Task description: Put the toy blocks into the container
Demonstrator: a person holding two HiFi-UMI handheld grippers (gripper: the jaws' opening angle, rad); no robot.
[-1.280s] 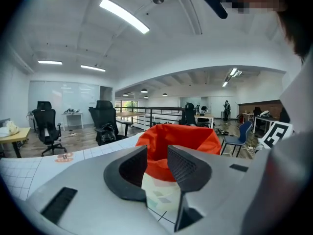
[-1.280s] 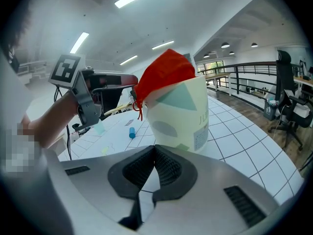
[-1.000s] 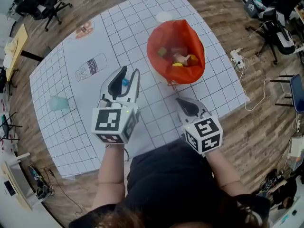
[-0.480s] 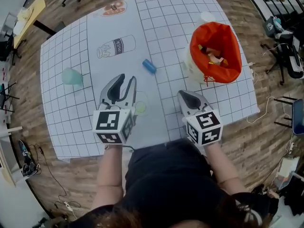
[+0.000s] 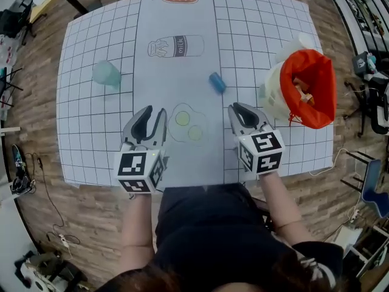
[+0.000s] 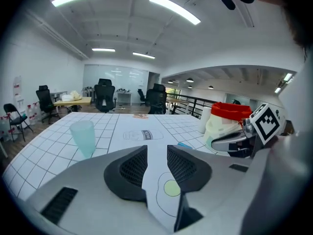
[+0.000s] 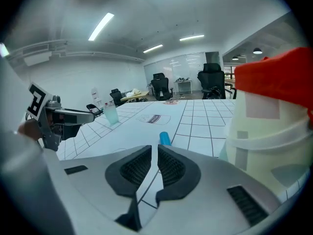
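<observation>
R gripper (image 5: 242, 109) jaws just opening, empty; container (image 5: 276, 99) shifted right.

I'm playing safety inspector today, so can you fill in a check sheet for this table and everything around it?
Surface: white grid mat, flat, with printed milk and egg drawings.
Job's things: blue block lying loose mid-mat; container with a red bag lining at the mat's right edge, with some blocks inside.
Clutter: pale green cup, upright, on the left of the mat.
Grippers: left tongs open, empty; right tongs a little apart, have just been opening, empty.
Cables: a thin cable on the floor at left.
Surroundings: wooden floor; office chairs beyond the table.
</observation>
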